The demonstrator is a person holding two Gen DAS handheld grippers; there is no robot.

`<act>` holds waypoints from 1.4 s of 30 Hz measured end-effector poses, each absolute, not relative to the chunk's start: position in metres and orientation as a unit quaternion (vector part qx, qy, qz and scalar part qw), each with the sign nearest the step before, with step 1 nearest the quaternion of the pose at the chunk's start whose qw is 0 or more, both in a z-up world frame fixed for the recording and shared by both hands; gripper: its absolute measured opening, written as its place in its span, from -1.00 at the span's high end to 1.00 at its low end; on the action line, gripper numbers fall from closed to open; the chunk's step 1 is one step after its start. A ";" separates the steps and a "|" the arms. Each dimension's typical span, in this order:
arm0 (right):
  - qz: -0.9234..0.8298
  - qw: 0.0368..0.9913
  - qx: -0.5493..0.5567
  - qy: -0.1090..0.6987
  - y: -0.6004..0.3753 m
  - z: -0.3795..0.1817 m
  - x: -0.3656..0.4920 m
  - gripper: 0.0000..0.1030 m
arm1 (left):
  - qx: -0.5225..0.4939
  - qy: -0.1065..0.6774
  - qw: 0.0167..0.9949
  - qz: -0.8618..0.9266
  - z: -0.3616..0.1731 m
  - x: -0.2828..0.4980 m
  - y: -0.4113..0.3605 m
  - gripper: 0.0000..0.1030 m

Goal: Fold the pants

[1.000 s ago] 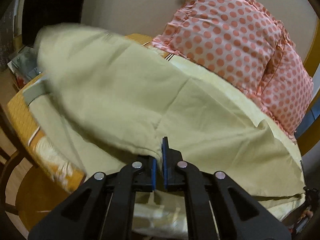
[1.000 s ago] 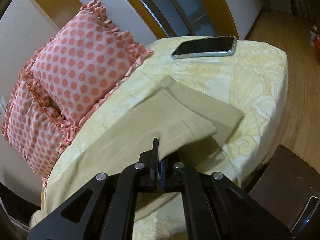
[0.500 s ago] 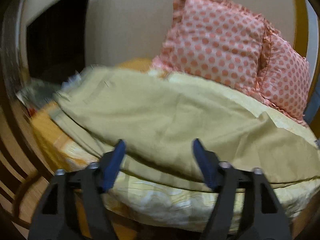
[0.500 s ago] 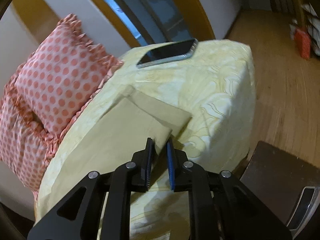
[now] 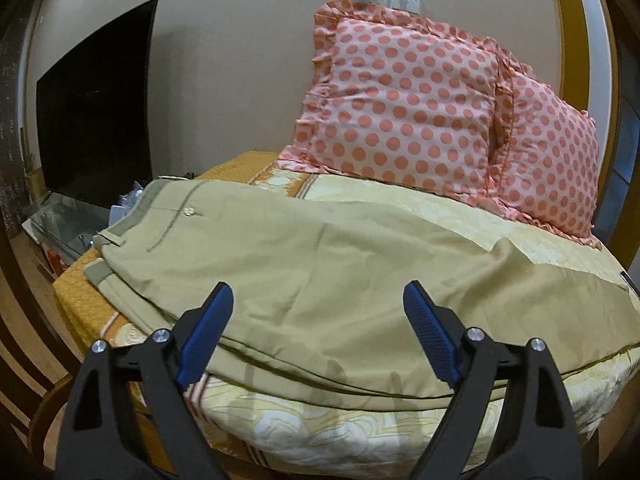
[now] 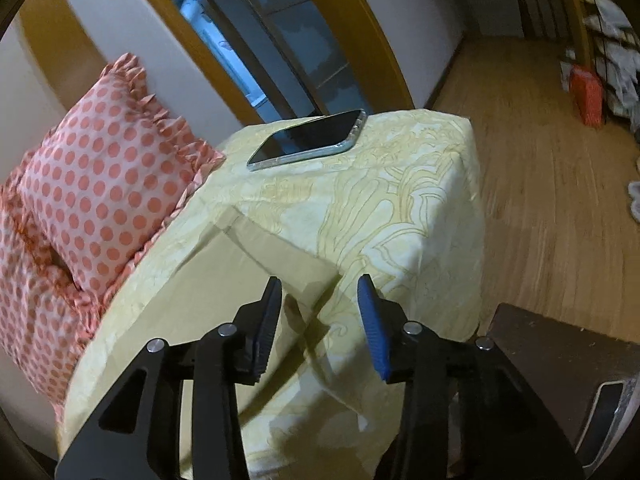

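Left wrist: left tongs spread over pants; right tongs released (seemingly clear).

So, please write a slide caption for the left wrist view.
Open left gripper above khaki cotton pants laid flat on the yellow patterned bedspread.

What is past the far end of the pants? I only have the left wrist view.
Observer: In the right wrist view, a phone lies face up on the bedspread, beyond the pants cuffs and apart from them.
Operator: Are the right tongs holding anything?
Observer: No. The right tongs are open, hovering over the cuff end with nothing between them.
Operator: What's beside the bed there?
Observer: Wood floor, with a dark piece of furniture near the corner.
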State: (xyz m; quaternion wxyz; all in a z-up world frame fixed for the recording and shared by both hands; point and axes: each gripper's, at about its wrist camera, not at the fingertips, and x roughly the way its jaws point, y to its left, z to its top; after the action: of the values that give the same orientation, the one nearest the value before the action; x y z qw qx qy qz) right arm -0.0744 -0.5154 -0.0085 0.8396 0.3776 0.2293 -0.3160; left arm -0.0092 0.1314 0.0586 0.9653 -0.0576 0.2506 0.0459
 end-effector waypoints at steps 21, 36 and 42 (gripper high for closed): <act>-0.307 0.850 0.353 0.240 -0.523 -0.008 -0.064 0.86 | -0.039 0.281 0.959 0.016 0.039 0.012 0.108 -0.69; -0.241 0.892 0.305 0.231 -0.491 -0.020 -0.044 0.87 | -0.039 0.303 0.952 0.028 0.019 0.018 0.122 -0.69; -0.187 0.918 0.292 0.195 -0.470 0.022 -0.032 0.89 | -0.053 0.293 0.955 0.022 0.023 0.014 0.125 -0.69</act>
State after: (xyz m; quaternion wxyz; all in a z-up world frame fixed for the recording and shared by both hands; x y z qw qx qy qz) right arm -0.0316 -0.4697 0.0223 0.9175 0.2917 0.1953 -0.1868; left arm 0.0143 0.1254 0.0227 0.9545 -0.0527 0.2926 0.0221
